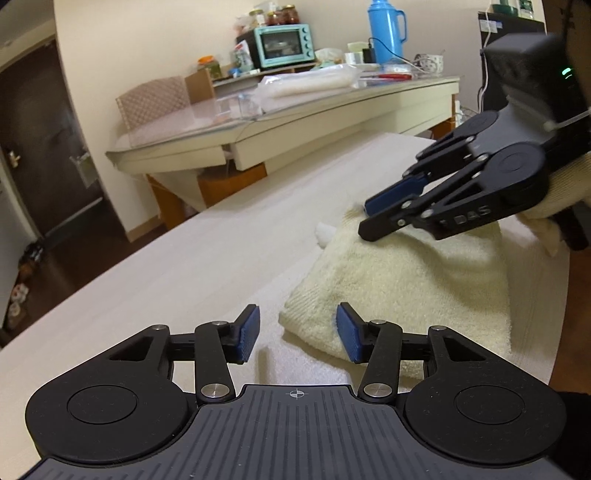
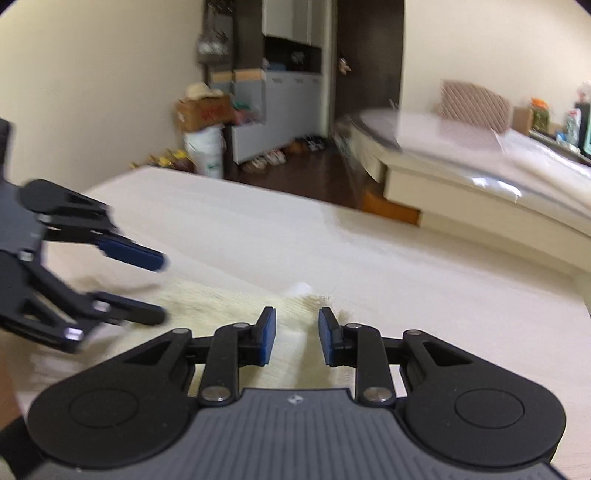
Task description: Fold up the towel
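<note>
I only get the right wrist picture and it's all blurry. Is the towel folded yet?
Observer: Yes. In the left wrist view the towel lies folded in thick layers on the table.
Child: Where's my right one pointing?
Observer: The right hand-held gripper is at the towel's far corner, with its jaws a little apart.
Child: What's behind the table?
Observer: A tall blue flask stands on the desk, near a teal mini oven.
</note>
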Motion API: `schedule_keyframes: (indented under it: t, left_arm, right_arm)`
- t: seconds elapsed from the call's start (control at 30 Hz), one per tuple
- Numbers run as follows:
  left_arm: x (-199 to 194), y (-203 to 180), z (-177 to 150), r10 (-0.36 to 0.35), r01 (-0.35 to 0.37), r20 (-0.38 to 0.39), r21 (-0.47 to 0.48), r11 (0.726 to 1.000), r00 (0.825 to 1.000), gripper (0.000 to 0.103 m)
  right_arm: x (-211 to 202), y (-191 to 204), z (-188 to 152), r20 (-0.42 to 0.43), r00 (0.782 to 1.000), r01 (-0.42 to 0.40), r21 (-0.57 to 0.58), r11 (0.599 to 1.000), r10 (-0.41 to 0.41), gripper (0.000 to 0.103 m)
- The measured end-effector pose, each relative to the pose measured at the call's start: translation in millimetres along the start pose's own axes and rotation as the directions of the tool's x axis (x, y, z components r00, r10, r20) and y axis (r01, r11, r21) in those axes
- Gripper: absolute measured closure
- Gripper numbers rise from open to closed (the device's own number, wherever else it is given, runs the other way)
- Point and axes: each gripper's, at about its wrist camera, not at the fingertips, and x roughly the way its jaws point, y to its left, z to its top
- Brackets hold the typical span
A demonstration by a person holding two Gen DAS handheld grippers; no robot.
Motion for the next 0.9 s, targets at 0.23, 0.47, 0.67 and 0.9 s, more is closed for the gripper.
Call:
schedule_keyframes:
  t: [0.23,0.47,0.67,0.9]
  left_arm:
    - [5,5,2,-0.005,0.005,0.006,0.018,1.000,1.000,0.048]
    - [7,5,3,0.023,-0.024,0.008,0.045,0.999,1.000,0.046]
    - [-16,-6,5,0.036,-0.036,0.028,-0.010,0.999,0.999,0.051]
    - [-49,-35,-4,0.010,-0.004,0.056,-0.103,0.995,0.998,0.052]
  right_arm:
    - [-27,1,-10,0.069,0.997,0.027,-0.016,0.999,-0.026,0.074]
    - [-67,34,-36,0.080,0.996,0.041,-0.162,0.986,-0.028,0.074]
    - [-74,51,-58,0.048,0.998,0.052,-0.222,0.974,-0.042,0.074]
    - [-76,52,-56,0.033,0.998,0.056,-0.235,0.970,-0.050,0.073]
